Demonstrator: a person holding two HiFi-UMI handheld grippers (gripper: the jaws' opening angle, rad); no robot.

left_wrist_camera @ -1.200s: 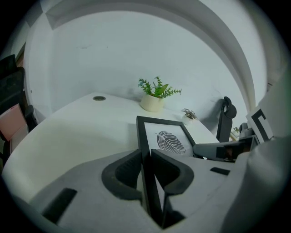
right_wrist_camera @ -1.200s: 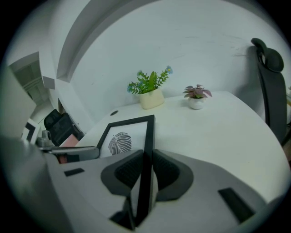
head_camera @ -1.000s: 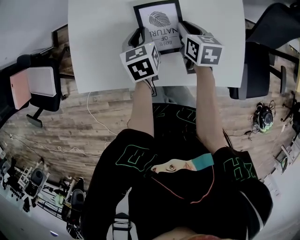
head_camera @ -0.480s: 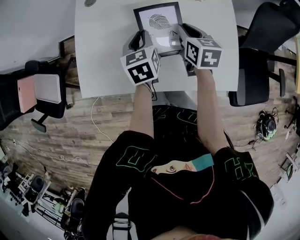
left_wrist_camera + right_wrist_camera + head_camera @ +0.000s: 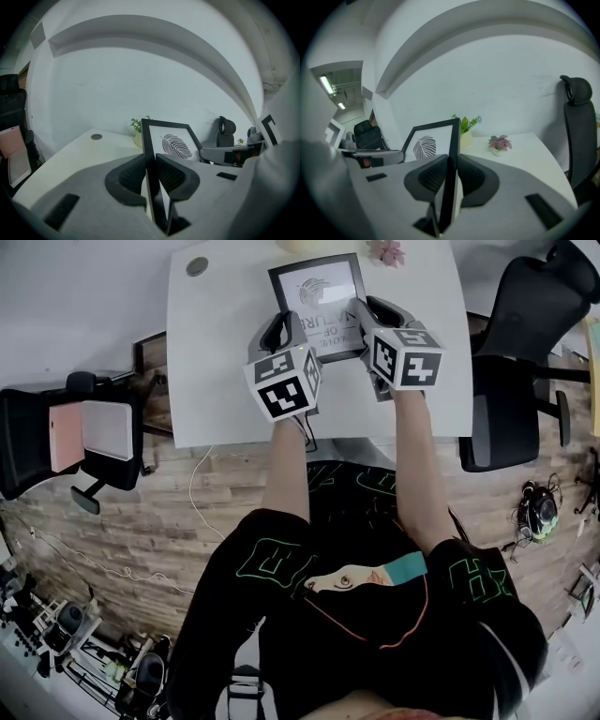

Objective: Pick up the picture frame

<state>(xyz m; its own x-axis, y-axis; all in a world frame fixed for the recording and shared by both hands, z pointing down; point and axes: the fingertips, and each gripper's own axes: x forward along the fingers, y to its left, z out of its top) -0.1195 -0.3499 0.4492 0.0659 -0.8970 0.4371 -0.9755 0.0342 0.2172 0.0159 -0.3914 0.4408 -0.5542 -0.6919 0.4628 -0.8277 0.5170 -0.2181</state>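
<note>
The person stood at the white bench [image 5: 225, 352] with a gripper in each hand and the picture frame [image 5: 319, 306] caught between the two. The left gripper [image 5: 289, 326] had the frame's left edge, and the right gripper [image 5: 361, 315] had its right edge.

In the left gripper view, the left gripper's [image 5: 151, 173] jaws were closed on the thin black border, one dark pad pressed against each face. The picture frame [image 5: 171, 140] stood on edge between them, showing its leaf print. The right gripper view showed the same thing mirrored. The right gripper's [image 5: 451, 176] jaws were pinched on the opposite border, and the picture frame [image 5: 429, 145] ran away to the left.

The frame was over the far half of the bench, about midway across it. It was tilted so that its top edge lay farther from the person. The grippers hid its lower edge, so I could not tell whether it was clear of the bench top. There was lettering under the leaf, but it was too small to read.

Behind the frame sat a green plant [image 5: 465, 126] in a pale pot. A small pink-leaved plant [image 5: 500, 143] stood just to its right. A round cable hole [image 5: 197, 265] marked the bench's far left corner. A black office chair [image 5: 525, 324] stood off the right end, and another chair [image 5: 66, 437] off the left, on the wooden floor [image 5: 141, 512].
</note>
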